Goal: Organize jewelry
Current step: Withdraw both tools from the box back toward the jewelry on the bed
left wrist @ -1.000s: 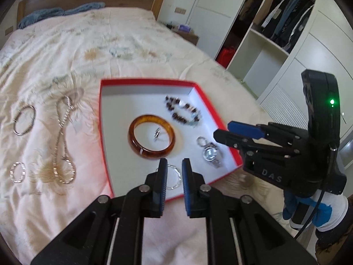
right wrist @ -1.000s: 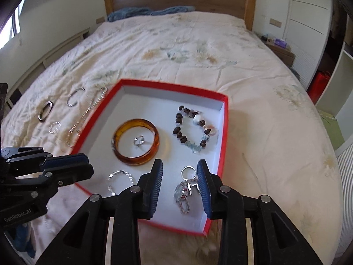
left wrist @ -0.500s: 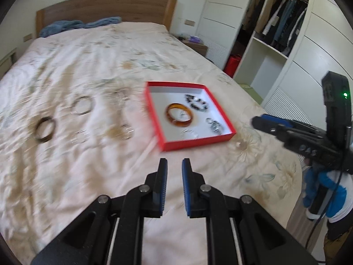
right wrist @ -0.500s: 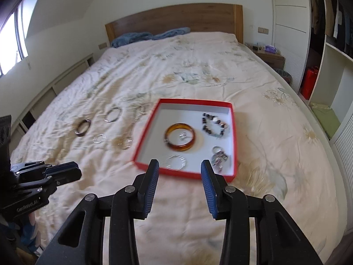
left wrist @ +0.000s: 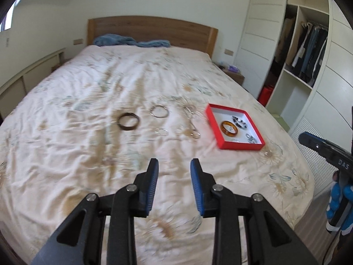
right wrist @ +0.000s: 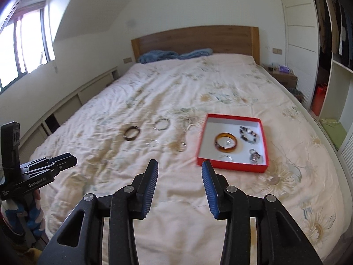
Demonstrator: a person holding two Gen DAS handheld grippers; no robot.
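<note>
Bedroom, big bed [right wrist: 220, 84] with a rumpled floral quilt, wooden headboard, open closet on the right side. Red box [right wrist: 231, 165] sits on the quilt toward the near right; inside it an amber bangle [right wrist: 226, 143] with a small ring in its middle, a dark bead bracelet [right wrist: 247, 133], a thin silver hoop at the front wall, and a silvery cluster at the front right corner, too small to tell what exactly.

Loose on the quilt, left of the box: dark bangle [left wrist: 128, 121], thin silver bangle [left wrist: 159, 111], small clear ring [left wrist: 162, 131], silver chain [left wrist: 192, 123] lying closest to the box. All well apart from both tools.

Left gripper [left wrist: 174, 183]: jaws have just been opening, apart now, nothing between them. Right gripper [right wrist: 179, 183]: also been opening, apart, empty. Both hover over bare quilt at the near end of the bed, far from any piece.

Handling guess: everything light. Bangles stiff and smooth, likely to slip, so pinch across the band at one side of the rim, not across the full ring. Chain limp, will dangle and snag; grab at a bunched part. Small ring sinks into soft quilt, needs a low pinch. Beads may roll under the pads.
</note>
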